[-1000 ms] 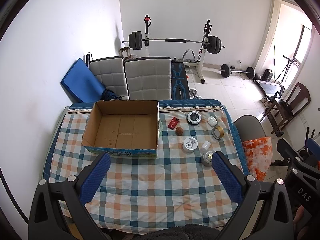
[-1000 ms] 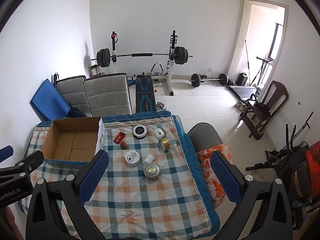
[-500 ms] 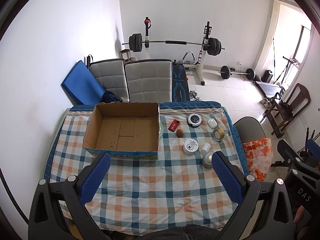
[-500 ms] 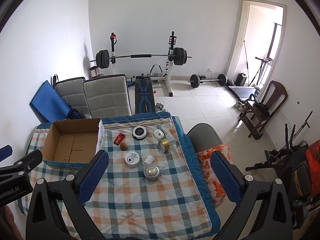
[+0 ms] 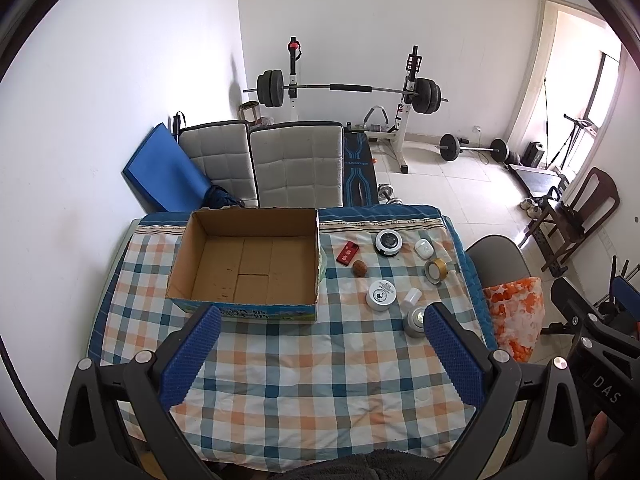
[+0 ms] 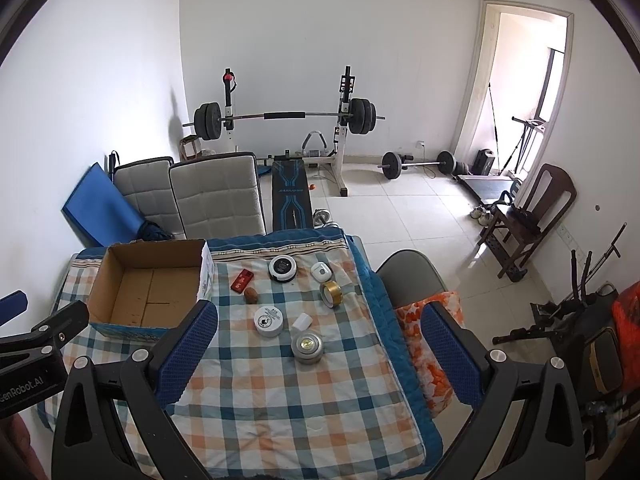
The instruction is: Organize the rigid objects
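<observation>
We cannot read the print on the white round tin (image 6: 269, 321) at this size. At four o'clock, the silver puck (image 5: 415, 320) sits partly behind the left gripper's finger (image 5: 454, 358). The cardboard box (image 6: 120, 322) hides its near inner wall.

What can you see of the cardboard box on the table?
The cardboard box is a shallow, open-topped tray of brown corrugated card, with nothing visible inside it; its floor shows flap seams. The outer near wall carries blue-green print, the right outer wall looks white. It sits flat on the checked tablecloth, at the table's left far side, apart from the small items to its right. Neither gripper touches it.
</observation>
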Demonstrator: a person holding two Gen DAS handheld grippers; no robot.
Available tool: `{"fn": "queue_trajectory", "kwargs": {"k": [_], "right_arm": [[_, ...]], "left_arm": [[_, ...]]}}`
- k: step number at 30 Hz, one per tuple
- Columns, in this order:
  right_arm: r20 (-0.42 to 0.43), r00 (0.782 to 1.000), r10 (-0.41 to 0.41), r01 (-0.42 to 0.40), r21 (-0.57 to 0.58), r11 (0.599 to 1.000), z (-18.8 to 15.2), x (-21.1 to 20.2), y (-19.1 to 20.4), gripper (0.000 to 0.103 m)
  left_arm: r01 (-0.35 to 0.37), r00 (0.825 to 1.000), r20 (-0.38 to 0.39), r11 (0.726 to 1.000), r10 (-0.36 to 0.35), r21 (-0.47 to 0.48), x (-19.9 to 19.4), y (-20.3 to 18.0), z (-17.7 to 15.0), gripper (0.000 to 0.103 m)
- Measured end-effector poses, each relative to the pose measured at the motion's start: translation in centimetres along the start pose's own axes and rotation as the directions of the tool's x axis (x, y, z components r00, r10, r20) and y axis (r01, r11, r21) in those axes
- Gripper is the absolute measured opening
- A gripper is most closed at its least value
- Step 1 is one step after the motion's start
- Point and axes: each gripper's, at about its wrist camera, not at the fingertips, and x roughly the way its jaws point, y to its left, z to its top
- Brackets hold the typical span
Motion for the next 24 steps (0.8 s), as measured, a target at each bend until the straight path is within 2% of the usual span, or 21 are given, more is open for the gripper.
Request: {"fn": "queue_trajectory", "kwargs": {"k": [24], "right_arm": [[0.003,1.000,0.009,-0.009,0.008,1.000,-0.24,-0.60,0.30,0.103]], "left_arm": [[-0.001,1.000,0.007,1.000,0.001,0.001,-0.12,-0.08,-0.30,0.103]]}}
